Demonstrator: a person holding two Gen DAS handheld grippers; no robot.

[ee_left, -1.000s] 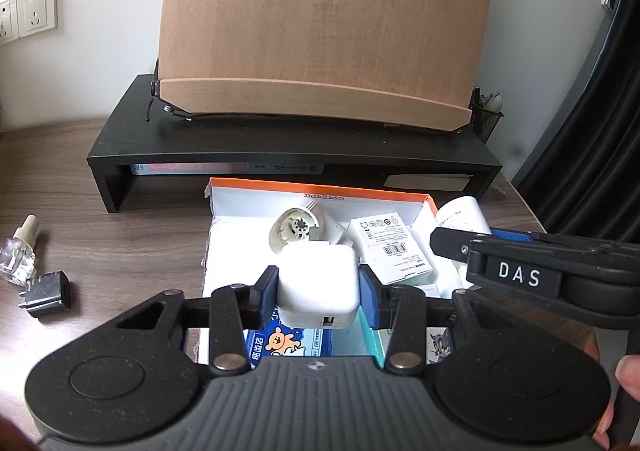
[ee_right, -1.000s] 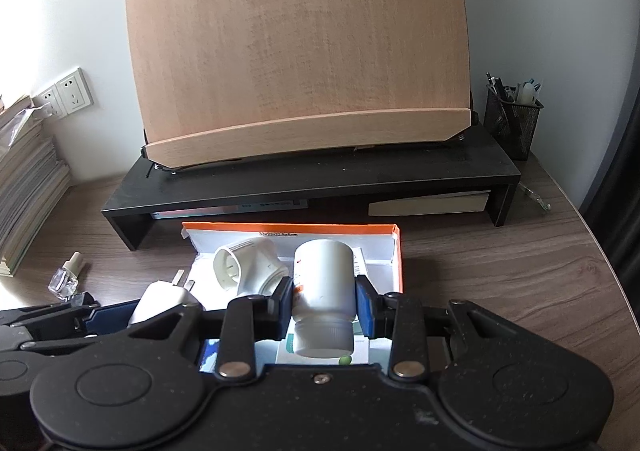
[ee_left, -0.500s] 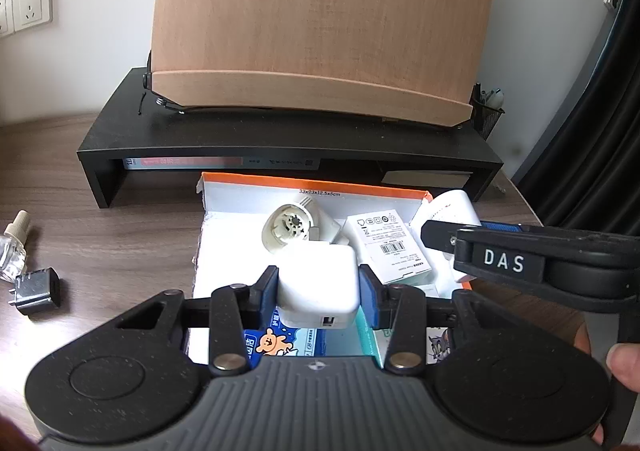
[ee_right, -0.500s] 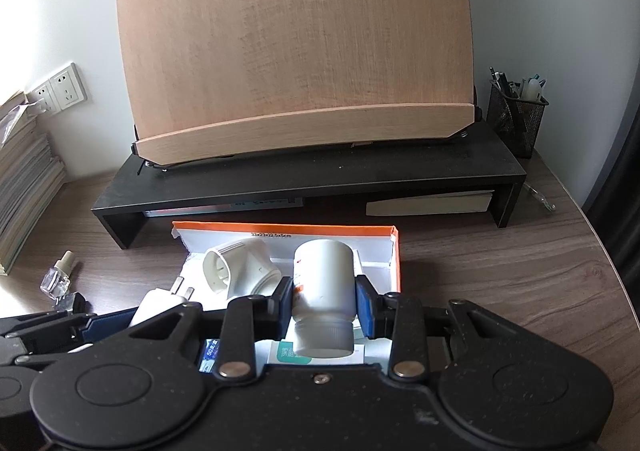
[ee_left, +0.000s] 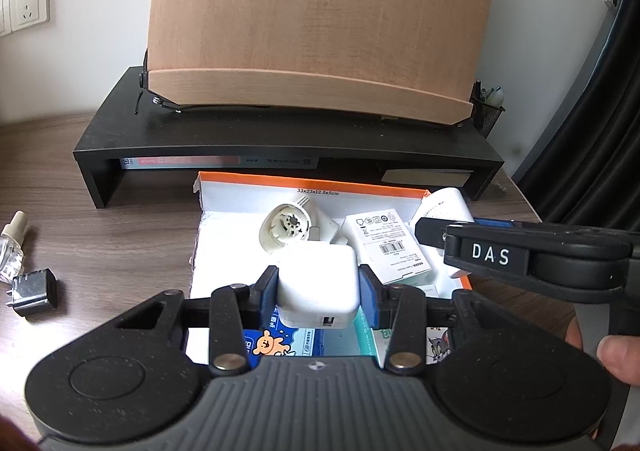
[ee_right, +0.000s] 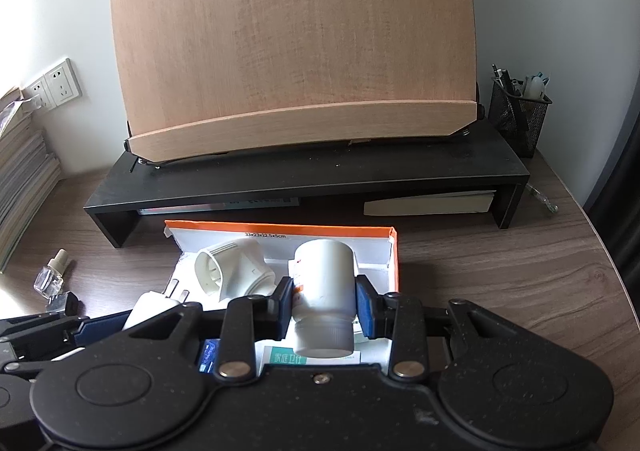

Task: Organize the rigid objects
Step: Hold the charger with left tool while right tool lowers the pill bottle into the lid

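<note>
Dark wood-grain surface (ee_left: 120, 235) is carrying an orange-rimmed box (ee_left: 312, 184) in front of a black riser. At left, the left gripper (ee_left: 318, 287) is clamping a white charger (ee_left: 318, 279) directly over the box's near half. At right, the right gripper (ee_right: 323, 305) is gripping a white bottle (ee_right: 323, 283), lying cap toward the camera, above the box's right side.
</note>
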